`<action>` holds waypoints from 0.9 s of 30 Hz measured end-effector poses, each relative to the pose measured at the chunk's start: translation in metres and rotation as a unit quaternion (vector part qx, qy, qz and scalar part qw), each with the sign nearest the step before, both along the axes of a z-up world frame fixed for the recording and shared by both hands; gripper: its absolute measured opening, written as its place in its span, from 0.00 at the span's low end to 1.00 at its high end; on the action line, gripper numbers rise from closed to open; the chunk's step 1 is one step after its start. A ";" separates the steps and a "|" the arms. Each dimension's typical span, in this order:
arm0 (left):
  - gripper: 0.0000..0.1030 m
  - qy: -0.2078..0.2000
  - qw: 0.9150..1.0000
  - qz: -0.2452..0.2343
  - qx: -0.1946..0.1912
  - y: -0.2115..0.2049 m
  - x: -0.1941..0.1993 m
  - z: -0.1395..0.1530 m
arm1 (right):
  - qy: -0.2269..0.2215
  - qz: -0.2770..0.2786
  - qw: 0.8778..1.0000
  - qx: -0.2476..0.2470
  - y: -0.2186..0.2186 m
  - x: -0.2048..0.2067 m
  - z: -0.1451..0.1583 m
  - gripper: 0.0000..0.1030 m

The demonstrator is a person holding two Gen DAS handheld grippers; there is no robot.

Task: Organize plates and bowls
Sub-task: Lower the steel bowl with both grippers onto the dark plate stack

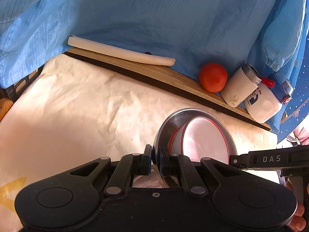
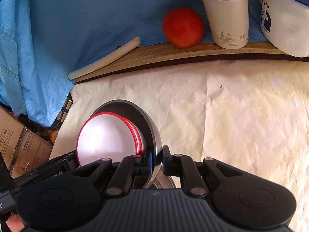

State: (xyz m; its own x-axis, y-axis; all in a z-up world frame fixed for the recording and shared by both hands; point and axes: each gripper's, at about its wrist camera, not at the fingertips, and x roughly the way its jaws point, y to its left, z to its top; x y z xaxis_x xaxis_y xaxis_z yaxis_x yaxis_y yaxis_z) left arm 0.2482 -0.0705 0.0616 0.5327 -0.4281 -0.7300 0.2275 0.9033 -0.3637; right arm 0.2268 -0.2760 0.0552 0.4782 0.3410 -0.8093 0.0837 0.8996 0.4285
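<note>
left gripper (image 1: pixel 156 157): I've got it clamped on the rim of the steel bowl (image 1: pixel 166 127), one pad inside the wall, one outside.
right gripper (image 2: pixel 156 159): closed on the opposite rim of the same bowl, same pinch across the wall.
steel bowl: held between my two grippers over the cream cloth (image 1: pixel 87 100); can't tell from these views whether it's touching the cloth.
white bowls (image 2: pixel 108 137): red-rimmed, nested inside the steel bowl; I see at least two red rims stacked.
table edge: wooden strip (image 2: pixel 173 52) runs along the far side of the cloth.
on the strip: rolled white sheet (image 1: pixel 119 53), tomato (image 1: pixel 212 77), white steel-necked flask (image 2: pixel 226 19), white jug (image 2: pixel 285 23) with red cap, flask just beside tomato.
background: blue fabric (image 1: pixel 154 19) behind the strip; cardboard boxes (image 2: pixel 21 147) to the left in the right wrist view.
</note>
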 end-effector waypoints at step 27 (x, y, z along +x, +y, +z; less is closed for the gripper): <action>0.07 0.012 1.000 -0.006 0.008 0.016 -0.035 -0.006 | 0.015 0.023 1.000 -0.012 0.023 -0.033 -0.009 0.11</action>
State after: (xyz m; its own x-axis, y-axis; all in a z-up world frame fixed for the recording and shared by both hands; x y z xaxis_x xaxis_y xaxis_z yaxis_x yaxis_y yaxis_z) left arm 0.2136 -0.0541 0.0555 0.5103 -0.4234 -0.7486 0.2306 0.9059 -0.3552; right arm 0.1937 -0.2531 0.0461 0.4372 0.3434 -0.8312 0.0540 0.9125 0.4054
